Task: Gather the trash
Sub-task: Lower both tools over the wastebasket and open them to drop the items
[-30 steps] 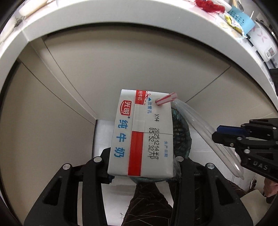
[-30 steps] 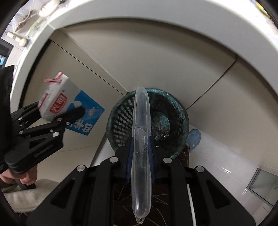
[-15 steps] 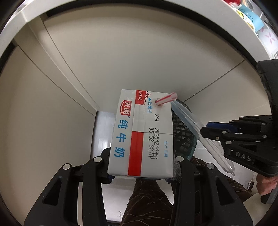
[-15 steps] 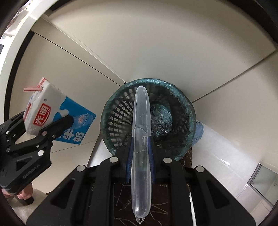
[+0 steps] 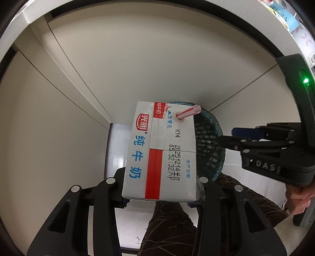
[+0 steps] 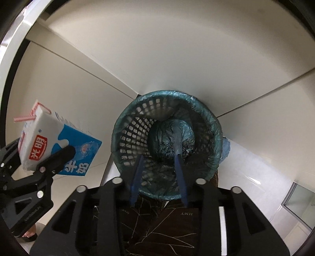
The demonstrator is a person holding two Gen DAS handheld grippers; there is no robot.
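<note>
My left gripper is shut on a white, blue and red milk carton with a striped straw; the carton also shows in the right wrist view, held left of the bin. A dark mesh trash bin with a green liner stands below my right gripper, which is open and empty, its blue pads over the bin's mouth. A clear plastic case lies blurred inside the bin. The bin shows behind the carton in the left wrist view.
Beige cabinet doors stand behind the bin under a white counter edge. White floor tiles lie to the right. The person's dark patterned trousers are below the grippers. The right gripper's body is at the right of the left wrist view.
My right gripper opened and the clear plastic case dropped into the bin. Both grippers moved lower toward the bin. The left gripper keeps the carton.
</note>
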